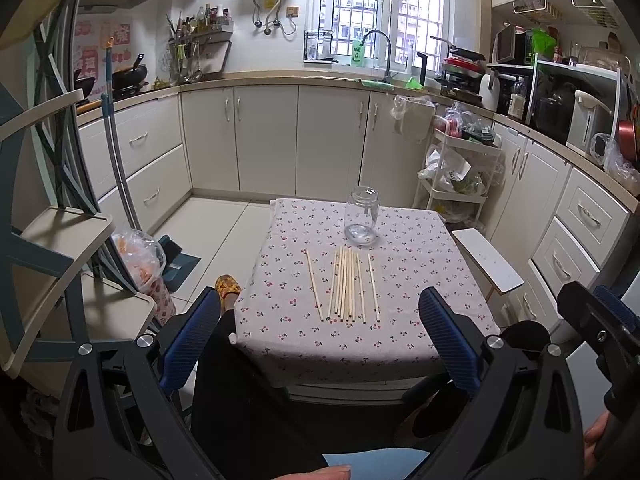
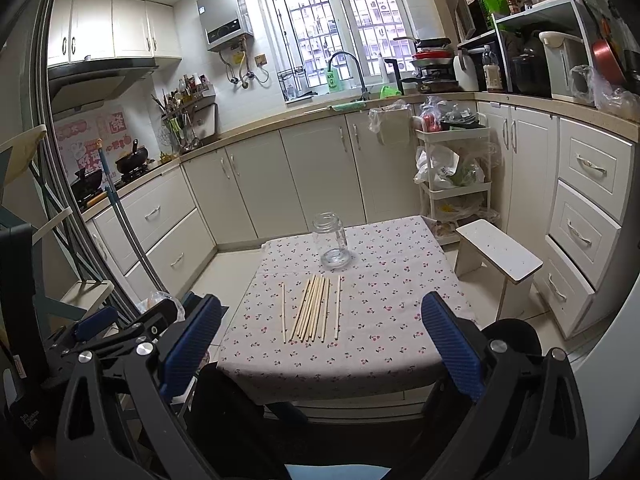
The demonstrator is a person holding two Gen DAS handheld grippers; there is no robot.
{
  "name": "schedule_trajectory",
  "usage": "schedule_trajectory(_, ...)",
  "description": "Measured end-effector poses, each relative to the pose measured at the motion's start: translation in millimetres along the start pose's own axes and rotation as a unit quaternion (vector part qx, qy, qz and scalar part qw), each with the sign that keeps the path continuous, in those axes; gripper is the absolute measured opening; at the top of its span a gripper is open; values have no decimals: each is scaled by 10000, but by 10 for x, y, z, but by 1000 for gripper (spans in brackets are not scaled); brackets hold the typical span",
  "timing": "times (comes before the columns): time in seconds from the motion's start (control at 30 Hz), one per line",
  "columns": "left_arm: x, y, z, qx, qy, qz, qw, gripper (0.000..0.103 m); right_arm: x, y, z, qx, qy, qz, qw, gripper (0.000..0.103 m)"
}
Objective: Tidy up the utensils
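Several wooden chopsticks lie side by side on a small table with a cherry-print cloth; they also show in the right wrist view. An empty clear glass jar stands upright just behind them, also in the right wrist view. My left gripper is open and empty, held back from the table's near edge. My right gripper is open and empty, also short of the near edge. The right gripper shows at the left view's right edge.
A white stool stands right of the table. A white trolley with bags is behind it. Cabinets line the back and right walls. A shelf unit and a mop handle stand at the left. A slippered foot is by the table's left corner.
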State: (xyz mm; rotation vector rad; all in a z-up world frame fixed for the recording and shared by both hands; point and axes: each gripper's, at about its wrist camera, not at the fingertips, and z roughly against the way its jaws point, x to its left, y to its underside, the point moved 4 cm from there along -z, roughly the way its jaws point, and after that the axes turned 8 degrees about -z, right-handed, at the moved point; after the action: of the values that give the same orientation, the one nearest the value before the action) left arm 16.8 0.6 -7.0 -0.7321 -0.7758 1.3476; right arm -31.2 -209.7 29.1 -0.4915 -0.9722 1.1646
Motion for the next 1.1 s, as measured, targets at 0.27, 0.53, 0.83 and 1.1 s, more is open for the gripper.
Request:
schedule_trajectory(0.27,5,-17,46,-63,1,16,10000,95,-8,-17,49,-48,-21,9,10000,96)
schedule_trajectory(0.53,36,-56,178,-304,-4,85,9995,95,27,-91,168,-237,-63,57,9997,96)
schedule_trajectory(0.83,68,-99,274,-459,12,125,9989,95,55,-137,246,-376,-111,102,9992,96)
schedule_trajectory(1.1,98,-105,336,-542,20,148,9984,95,37,-148,288,-455,-158,124,9988,96)
